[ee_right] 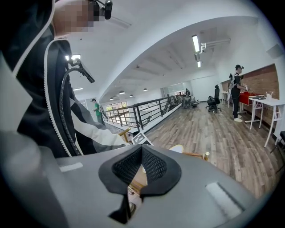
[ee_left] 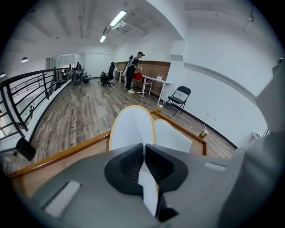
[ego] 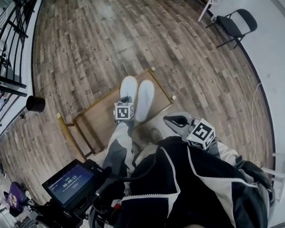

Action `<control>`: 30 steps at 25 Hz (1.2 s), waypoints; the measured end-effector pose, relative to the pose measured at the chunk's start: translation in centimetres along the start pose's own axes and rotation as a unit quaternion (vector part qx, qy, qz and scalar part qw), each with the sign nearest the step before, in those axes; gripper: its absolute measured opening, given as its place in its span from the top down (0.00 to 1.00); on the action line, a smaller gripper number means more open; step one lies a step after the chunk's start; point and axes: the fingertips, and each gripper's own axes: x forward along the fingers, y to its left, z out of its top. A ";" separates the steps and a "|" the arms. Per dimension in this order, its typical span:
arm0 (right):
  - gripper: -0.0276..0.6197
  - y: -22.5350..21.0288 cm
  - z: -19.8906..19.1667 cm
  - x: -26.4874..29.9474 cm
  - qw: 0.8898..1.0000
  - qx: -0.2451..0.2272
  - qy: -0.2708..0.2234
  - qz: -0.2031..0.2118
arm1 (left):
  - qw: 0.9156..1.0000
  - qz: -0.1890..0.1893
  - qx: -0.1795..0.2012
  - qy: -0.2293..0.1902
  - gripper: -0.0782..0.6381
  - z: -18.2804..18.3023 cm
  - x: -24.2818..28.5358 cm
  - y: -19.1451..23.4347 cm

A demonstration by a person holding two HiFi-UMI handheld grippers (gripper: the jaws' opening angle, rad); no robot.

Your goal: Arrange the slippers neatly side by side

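With the left gripper (ee_left: 144,149) fingers (ee_left: 129,164) clamped on the heel edge of the left slipper (ee_left: 132,128), beside the right slipper (ee_left: 171,136) on the surface (ee_left: 67,153), and the right gripper (ee_right: 141,153) closed empty, a drag may slip this thin hold.

You have two plain white slippers lying side by side on the low wooden desk (ego: 100,121), toes pointing away from you and long sides touching or nearly so. The left slipper (ego: 128,86) sits a little farther forward than the right slipper (ego: 145,100), so the toes are not level. In the left gripper view the left slipper shows a thin yellow edge round its sole. Its heel end is pinched in your left gripper (ego: 125,100); the right slipper lies free.
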 end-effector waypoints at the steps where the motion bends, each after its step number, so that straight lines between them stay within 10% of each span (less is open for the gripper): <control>1: 0.95 0.0 0.1 0.2 1.000 -0.002 -0.001 0.008 | 1.000 0.000 -0.008 -0.015 0.85 0.6 -0.8 -0.4; 10: 0.95 5.4 0.9 3.8 0.995 -0.044 -0.024 0.081 | 0.983 0.027 -0.034 -0.180 0.85 3.2 -14.2 -1.4; 30: 0.95 11.9 3.5 12.5 0.973 -0.088 -0.030 0.212 | 0.940 0.116 -0.030 -0.318 0.85 2.0 -36.4 -1.9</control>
